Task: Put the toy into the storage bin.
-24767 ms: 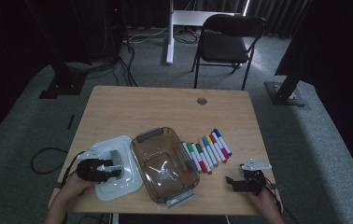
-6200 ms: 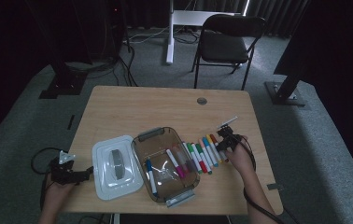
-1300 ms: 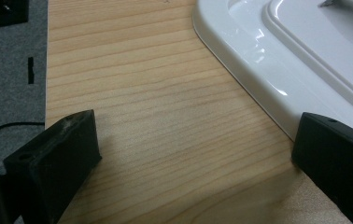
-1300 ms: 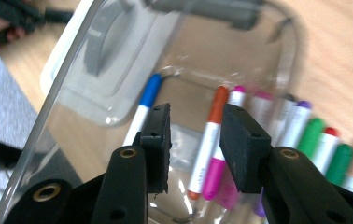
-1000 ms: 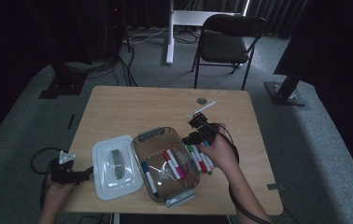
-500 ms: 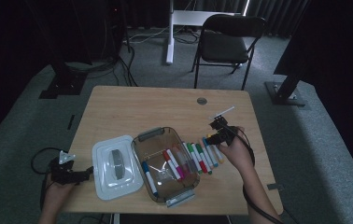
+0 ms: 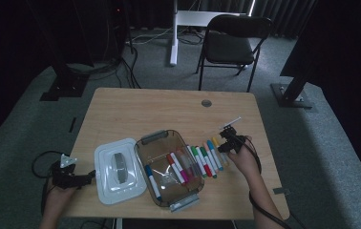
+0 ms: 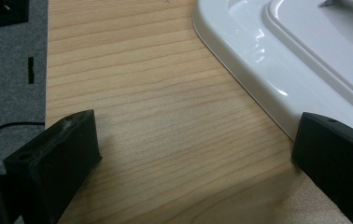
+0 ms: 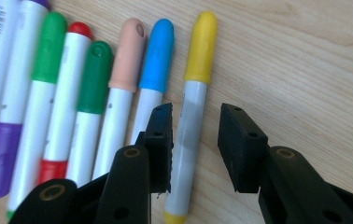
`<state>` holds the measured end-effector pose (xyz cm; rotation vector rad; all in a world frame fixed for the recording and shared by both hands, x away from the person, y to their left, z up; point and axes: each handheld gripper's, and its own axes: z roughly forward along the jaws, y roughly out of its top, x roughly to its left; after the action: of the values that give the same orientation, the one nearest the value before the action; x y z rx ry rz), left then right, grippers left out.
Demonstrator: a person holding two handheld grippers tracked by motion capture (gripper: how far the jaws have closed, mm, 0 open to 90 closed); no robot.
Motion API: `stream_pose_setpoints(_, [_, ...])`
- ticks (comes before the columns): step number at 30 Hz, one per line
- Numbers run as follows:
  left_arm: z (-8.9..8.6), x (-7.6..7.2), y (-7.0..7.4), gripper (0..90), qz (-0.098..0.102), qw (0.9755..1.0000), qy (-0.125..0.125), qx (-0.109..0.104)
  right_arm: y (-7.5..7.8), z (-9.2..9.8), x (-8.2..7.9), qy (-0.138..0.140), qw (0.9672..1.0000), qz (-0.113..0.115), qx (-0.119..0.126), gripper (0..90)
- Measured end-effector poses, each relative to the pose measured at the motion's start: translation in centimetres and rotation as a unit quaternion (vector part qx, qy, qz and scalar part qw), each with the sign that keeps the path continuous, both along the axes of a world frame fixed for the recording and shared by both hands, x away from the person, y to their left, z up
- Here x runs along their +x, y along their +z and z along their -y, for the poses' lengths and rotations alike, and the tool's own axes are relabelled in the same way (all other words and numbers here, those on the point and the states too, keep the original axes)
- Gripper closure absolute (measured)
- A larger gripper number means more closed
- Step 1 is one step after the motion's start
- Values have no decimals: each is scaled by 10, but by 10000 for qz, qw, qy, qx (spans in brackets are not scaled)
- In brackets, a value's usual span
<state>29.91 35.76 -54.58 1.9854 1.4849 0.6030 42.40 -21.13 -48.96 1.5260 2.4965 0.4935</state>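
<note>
The right gripper (image 9: 191, 144) has its jaws closing narrowly around the yellow marker (image 9: 189, 116), end of the row on the bench (image 7: 169, 109), pads not yet pressing. Next: pinch, lift, carry to the box (image 7: 166, 143). Far left, the left gripper (image 7: 71, 179) rests wide open beside the lid (image 8: 277, 65).

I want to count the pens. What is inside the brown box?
Inside the box lie a blue pen, a red pen and a pink pen. One or two more lie against its right wall, blurred by the tinted plastic, so I cannot count them surely.
</note>
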Motion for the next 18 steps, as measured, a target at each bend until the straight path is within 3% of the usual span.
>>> stream_pose_setpoints(4, [0, 0, 0, 12, 0, 10000, 0, -1, -9, -1, 4, -24, 9999, -96, -47, 658])
stream_pose_setpoints(18, [0, 0, 0, 13, 1, 10000, 5, 1, -18, -3, 7, -126, 9996, -228, -88, 757])
